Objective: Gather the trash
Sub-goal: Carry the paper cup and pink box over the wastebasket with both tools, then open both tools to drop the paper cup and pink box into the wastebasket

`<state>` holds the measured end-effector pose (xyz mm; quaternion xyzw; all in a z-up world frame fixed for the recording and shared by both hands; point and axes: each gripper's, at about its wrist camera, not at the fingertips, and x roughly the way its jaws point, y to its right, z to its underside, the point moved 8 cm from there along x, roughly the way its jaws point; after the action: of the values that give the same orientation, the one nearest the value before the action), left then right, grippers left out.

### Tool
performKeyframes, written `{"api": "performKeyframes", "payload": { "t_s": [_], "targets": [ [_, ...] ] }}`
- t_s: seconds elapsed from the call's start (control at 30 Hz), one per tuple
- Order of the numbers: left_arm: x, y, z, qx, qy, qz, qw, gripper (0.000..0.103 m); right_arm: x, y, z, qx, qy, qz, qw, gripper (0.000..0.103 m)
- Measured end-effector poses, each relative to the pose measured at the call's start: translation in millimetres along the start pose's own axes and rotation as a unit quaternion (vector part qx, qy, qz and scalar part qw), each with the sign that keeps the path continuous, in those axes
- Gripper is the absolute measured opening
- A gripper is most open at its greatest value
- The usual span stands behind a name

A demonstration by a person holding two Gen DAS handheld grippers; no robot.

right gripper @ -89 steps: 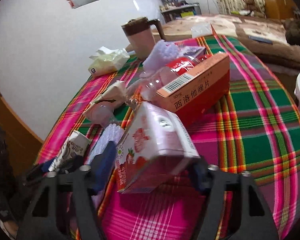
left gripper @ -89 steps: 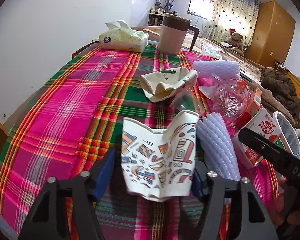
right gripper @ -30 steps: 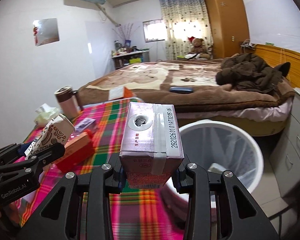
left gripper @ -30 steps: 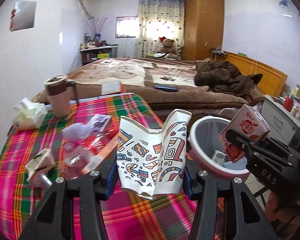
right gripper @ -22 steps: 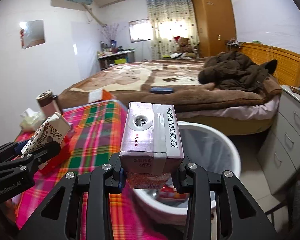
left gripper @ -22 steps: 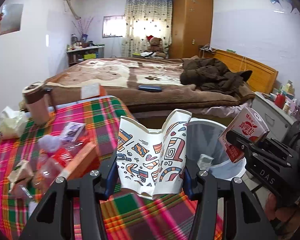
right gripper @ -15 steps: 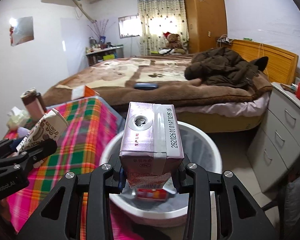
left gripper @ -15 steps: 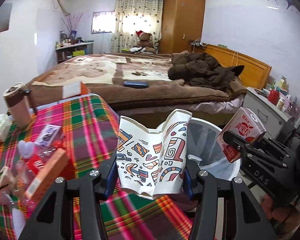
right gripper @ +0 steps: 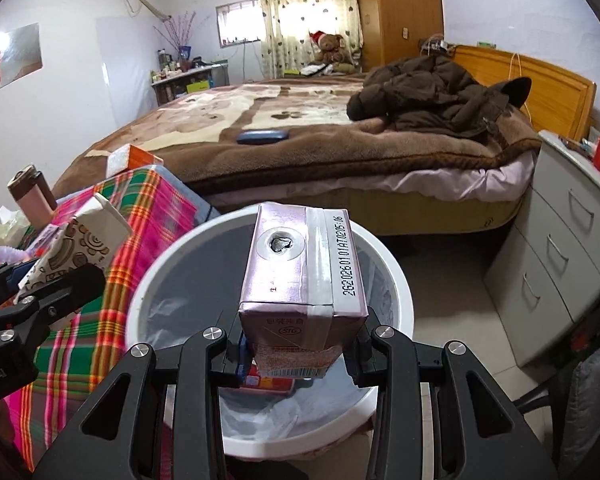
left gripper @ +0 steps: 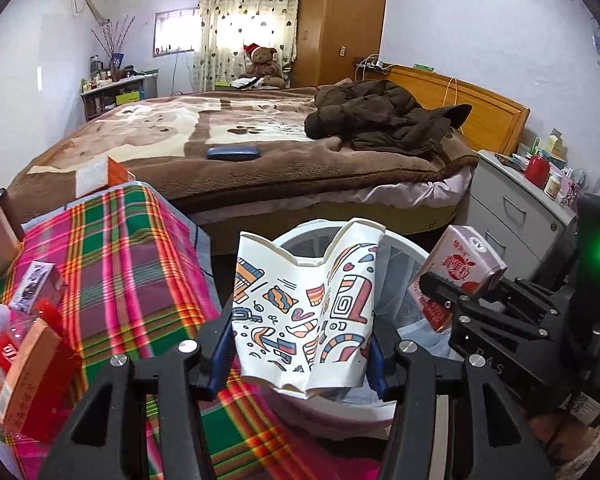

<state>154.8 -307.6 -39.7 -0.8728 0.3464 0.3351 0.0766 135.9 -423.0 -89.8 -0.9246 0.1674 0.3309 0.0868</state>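
My left gripper (left gripper: 302, 344) is shut on a flattened paper cup (left gripper: 306, 312) printed with coloured shapes, held at the near rim of the white trash bin (left gripper: 404, 248). My right gripper (right gripper: 298, 350) is shut on a pink milk carton (right gripper: 300, 268), held directly over the bin's opening (right gripper: 148, 292). The bin is lined with a plastic bag and has trash at its bottom. In the left wrist view the right gripper (left gripper: 440, 296) holds the carton (left gripper: 466, 266) at the right. In the right wrist view the cup (right gripper: 74, 252) shows at the left.
A table with a plaid cloth (left gripper: 120, 272) stands left of the bin, holding an orange box (left gripper: 32, 368), a mug (right gripper: 30, 196) and other litter. A bed (left gripper: 260, 152) lies behind, a grey drawer unit (right gripper: 560, 264) to the right. Tiled floor shows right of the bin.
Both grippers have swung right from the table to the bin and sunk a little, each keeping its item. The bin has grown larger and now lies under the carton.
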Motion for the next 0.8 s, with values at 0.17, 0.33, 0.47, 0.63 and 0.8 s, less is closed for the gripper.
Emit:
{"api": "performKeyframes", "payload": {
  "t_s": [0.17, 0.33, 0.47, 0.63, 0.8],
  "targets": [
    [8, 0, 0, -0.011, -0.009, 0.008, 0.9999, 0.057, 4, 4, 3, -0.007, -0.012, 0.006, 1.0, 0.037],
    [8, 0, -2, -0.019, -0.005, 0.004, 0.9998, 0.08, 5, 4, 4, -0.012, -0.018, 0.011, 1.0, 0.051],
    [4, -3, -2, -0.021, -0.001, 0.001, 0.9998, 0.081, 2, 6, 4, -0.006, -0.01, 0.006, 1.0, 0.071],
    [-2, -10, 2, -0.026, -0.004, -0.006, 0.9996, 0.081, -5, 1, 1, -0.004, 0.0, 0.002, 1.0, 0.071],
    [-16, -20, 4, -0.031, 0.005, -0.014, 0.9994, 0.081, -12, -8, -1, -0.005, 0.011, -0.004, 1.0, 0.071]
  ]
}}
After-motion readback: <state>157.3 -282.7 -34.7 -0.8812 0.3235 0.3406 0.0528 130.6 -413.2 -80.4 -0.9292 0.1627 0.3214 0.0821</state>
